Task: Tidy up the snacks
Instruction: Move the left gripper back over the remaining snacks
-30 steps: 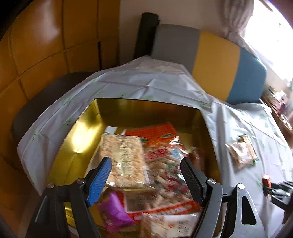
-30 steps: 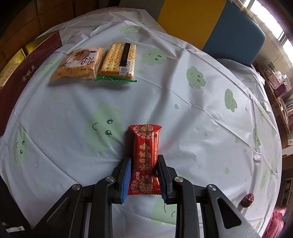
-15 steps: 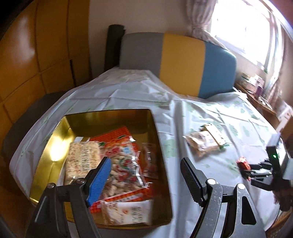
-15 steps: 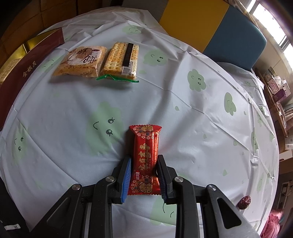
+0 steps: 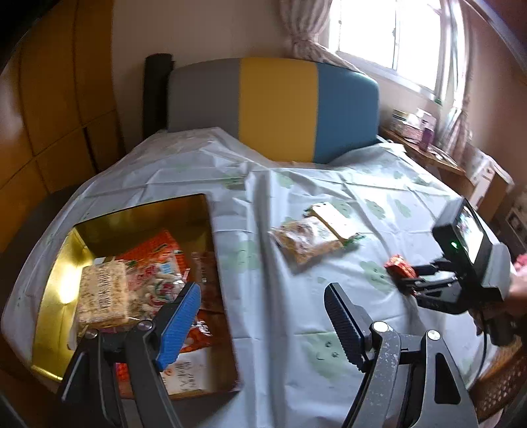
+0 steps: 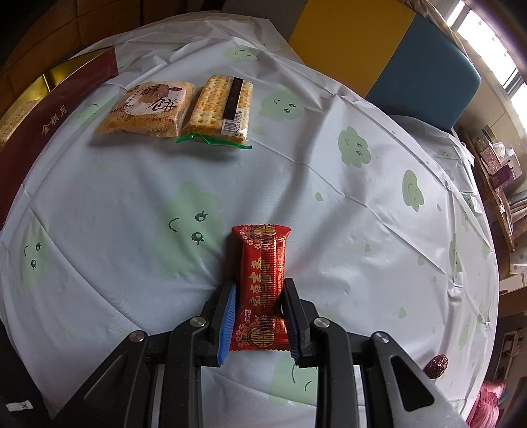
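While the red snack packet [image 6: 262,289] is being pinched near its lower half by the right gripper [image 6: 260,316] | light, crinkly, slippery wrap being judged crushable | left gripper [image 5: 263,324] being held agape, empty.

Across the table from me stands a padded bench back [image 5: 276,105] in grey, yellow and blue. Bright light comes in through a window [image 5: 392,36] with a pale curtain [image 5: 306,29] tied beside it. On my left are orange-brown wooden wall panels [image 5: 56,108].
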A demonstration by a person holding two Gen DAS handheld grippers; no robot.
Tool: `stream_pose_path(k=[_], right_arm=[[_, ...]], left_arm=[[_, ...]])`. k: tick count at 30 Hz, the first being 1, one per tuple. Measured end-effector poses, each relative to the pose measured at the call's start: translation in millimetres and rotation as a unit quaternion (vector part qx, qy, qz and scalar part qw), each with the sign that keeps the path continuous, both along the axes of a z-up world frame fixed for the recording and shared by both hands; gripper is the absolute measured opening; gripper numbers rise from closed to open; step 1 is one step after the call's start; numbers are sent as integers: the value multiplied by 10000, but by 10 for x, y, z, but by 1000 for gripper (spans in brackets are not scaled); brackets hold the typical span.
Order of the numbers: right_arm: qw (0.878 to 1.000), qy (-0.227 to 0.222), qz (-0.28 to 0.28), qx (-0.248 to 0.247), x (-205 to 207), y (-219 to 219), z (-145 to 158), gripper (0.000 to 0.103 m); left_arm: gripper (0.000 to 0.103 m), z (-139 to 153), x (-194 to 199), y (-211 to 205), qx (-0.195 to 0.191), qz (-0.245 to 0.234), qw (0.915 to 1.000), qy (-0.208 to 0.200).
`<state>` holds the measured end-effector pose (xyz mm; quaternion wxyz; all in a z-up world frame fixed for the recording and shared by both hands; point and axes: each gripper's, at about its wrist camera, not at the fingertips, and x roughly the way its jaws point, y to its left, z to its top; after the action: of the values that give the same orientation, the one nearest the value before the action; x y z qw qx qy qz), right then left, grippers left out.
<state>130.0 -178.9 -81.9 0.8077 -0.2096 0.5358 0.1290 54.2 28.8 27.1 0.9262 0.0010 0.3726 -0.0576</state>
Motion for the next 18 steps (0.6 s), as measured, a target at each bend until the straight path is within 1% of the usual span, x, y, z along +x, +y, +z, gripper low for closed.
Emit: stream_pose_path(k=[11,18], right_arm=[[10000,-15,25,-21,0,4,0,27],[10000,-22,36,-27,-4,4,0,27]], left_arm=[[78,-141,-67,-354,-2,-625,9980,124],[78,-373,-107,-557,59,-975,9947,325]])
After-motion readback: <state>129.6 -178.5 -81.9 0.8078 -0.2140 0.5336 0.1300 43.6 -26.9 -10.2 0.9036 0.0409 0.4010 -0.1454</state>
